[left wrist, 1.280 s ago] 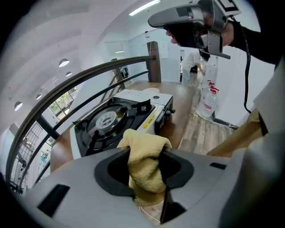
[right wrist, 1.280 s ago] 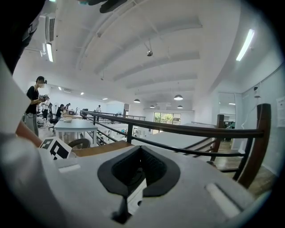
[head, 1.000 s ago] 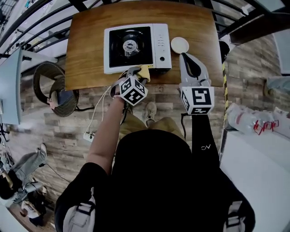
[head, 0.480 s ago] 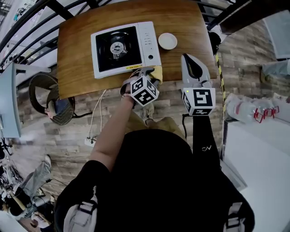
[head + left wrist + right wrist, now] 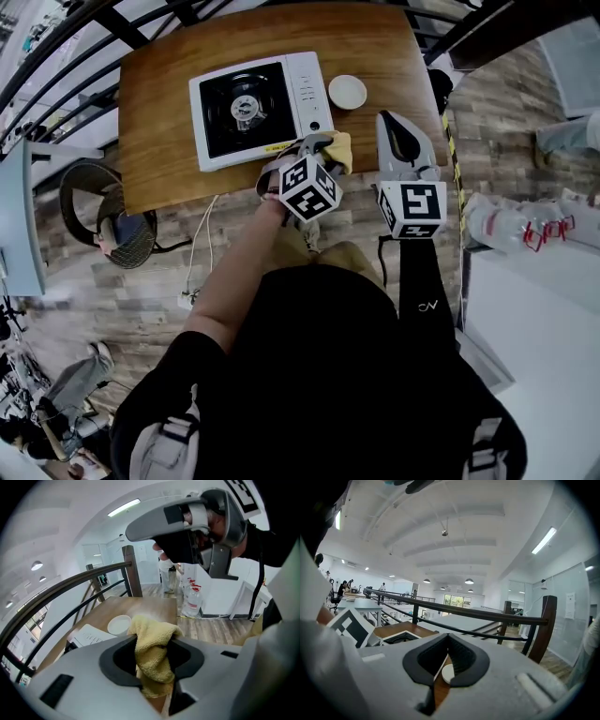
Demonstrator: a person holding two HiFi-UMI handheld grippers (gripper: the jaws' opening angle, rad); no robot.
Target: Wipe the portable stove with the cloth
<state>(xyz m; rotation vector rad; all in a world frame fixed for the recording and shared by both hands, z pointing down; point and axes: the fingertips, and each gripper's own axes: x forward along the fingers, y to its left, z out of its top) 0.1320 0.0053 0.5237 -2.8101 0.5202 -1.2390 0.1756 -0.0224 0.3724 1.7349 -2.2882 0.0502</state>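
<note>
1. In the upper middle of the head view, the portable stove (image 5: 253, 108) sits flat on the wooden table (image 5: 159, 150). It has a white body and a black burner area, with its control strip along the right-hand side.
2. Just right of the stove there's a small white dish (image 5: 347, 91), apart from it and with nothing touching it.
3. The left gripper (image 5: 317, 142) is at the table's near edge, right by the stove's lower right corner. Its marker cube (image 5: 307, 188) sticks out toward the bottom of the frame.
4. In the left gripper view, the left gripper's (image 5: 154, 639) jaws are clamped on the cloth (image 5: 152, 656). It's a yellow terry one, bunched up, spilling over the top of the jaws and hanging down between them.
5. From the head view the cloth (image 5: 339, 150) shows as a yellow lump at the gripper's tip, just beside the stove's front right corner. Can't tell if it's actually touching the stove.
6. The right gripper (image 5: 389, 122) hangs to the right of the left one, over the table's right-hand edge and below the dish.
7. In the right gripper view, the right gripper's (image 5: 447, 639) jaws are closed tip to tip with nothing pinched in them. You just see wood and the white dish (image 5: 447, 673) through the slit.
8. Lower left on the floor there's a wicker chair (image 5: 94, 202).
</note>
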